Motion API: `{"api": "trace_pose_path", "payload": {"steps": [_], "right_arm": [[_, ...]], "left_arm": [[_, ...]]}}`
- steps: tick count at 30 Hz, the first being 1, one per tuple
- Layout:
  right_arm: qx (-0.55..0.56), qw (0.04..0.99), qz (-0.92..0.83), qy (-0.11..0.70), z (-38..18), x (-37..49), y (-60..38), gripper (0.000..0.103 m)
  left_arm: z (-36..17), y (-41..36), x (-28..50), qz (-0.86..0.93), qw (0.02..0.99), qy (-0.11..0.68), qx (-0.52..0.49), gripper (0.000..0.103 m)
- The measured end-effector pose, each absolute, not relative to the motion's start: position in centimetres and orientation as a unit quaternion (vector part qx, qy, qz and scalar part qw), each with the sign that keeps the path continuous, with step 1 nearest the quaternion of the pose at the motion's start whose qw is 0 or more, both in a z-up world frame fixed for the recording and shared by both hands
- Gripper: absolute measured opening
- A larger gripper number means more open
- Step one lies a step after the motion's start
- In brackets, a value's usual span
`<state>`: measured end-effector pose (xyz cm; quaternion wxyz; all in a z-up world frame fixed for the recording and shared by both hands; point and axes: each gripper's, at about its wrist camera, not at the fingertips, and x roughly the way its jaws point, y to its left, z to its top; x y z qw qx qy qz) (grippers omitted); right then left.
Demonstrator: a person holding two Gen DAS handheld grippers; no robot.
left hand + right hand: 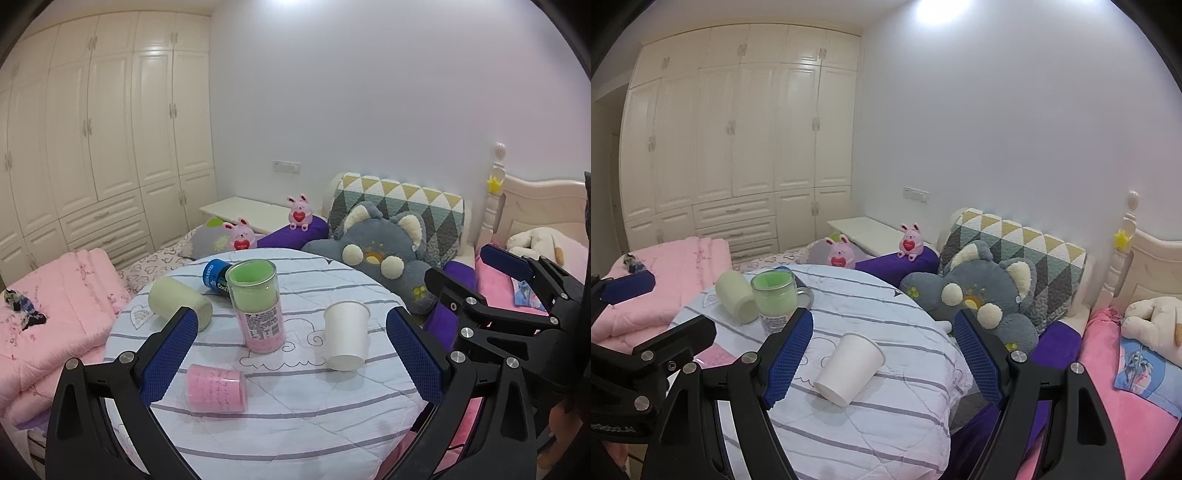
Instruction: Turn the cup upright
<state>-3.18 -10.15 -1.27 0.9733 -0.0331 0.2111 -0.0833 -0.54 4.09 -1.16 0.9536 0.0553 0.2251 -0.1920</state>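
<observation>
- A white paper cup [849,369] lies on its side on the table [886,435], plain and unmarked, base toward the camera and rim pointing away.
- The right claw [884,358] hangs spread wide above the table, its blue pads either side of the cup without touching it.
- The left claw [291,354] is likewise spread and holds nothing; in its view the cup [346,339] sits just inside its right pad.
- Ahead of the left claw stands a clear green-and-pink tube [256,306]; a cream cup [181,302] lies tipped by the left pad, and a pink cup [216,387] lies below it.
- A blue can [216,278] lies behind the tube.
- The round table wears a white cloth with grey stripes.
- Beyond it: a grey plush cat [982,299], pink bedding [51,317], two pink bunnies [242,236], a cream wardrobe [738,140].
</observation>
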Motion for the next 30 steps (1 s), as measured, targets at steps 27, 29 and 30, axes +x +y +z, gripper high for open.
{"api": "trace_pose_path", "payload": {"steps": [27, 29, 30], "right_arm": [[-0.033, 0.970, -0.078, 0.228, -1.8, -2.6, -10.2, 0.080], [-0.033, 0.970, -0.077, 0.230, -1.8, -2.5, -10.2, 0.080], [-0.033, 0.970, -0.076, 0.231, -1.8, -2.5, -10.2, 0.080]], "left_arm": [[-1.3, 3.5, -1.1, -0.171, 0.964, 0.189, 0.075, 0.103], [-1.4, 3.4, -0.8, -0.167, 0.963, 0.195, 0.075, 0.103], [-1.4, 3.5, -0.7, -0.167, 0.963, 0.198, 0.075, 0.103]]}}
